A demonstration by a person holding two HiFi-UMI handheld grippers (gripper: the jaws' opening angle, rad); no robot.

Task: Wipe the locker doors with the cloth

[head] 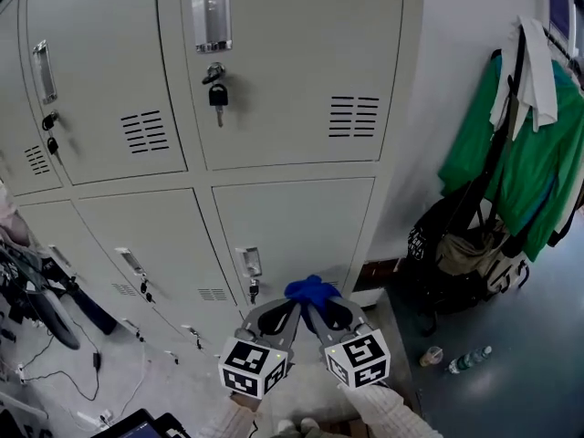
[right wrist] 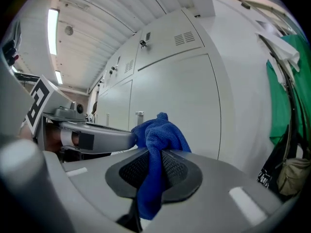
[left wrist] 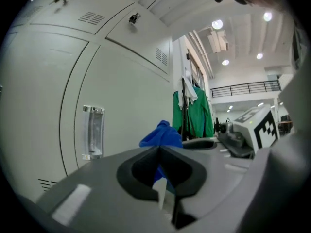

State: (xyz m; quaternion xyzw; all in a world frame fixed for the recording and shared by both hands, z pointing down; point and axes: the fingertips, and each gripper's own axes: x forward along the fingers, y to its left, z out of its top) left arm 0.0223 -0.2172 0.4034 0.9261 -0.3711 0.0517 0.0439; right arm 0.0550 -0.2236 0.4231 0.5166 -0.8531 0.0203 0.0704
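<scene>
Cloth: the bunched blue microfibre cloth [head: 312, 290] sits low in the head view at 6 o'clock, up between the two gripper tips and apart from the lockers.
Right gripper: the right gripper [right wrist: 154, 154] is clamped on the cloth. A fold runs down between its ribbed pads and the rest bulges above the tips.
Left gripper: the left gripper [left wrist: 159, 149] has its jaws together at the tips with a sliver of blue between them, so it looks to be pinching the same cloth from the 9 o'clock side.
Lockers: the pale grey metal locker doors [head: 292, 217] fill the head view from 9 to 1 o'clock. The nearest lower door, with its small clear-fronted handle [head: 248, 263], stands at 12 o'clock from the cloth.
Progress: nothing reads as wiped; the cloth touches no door and no streak or damp patch shows.
Left to do: by this showing, every door is waiting, and the cloth has yet to be pressed to the first panel.
</scene>
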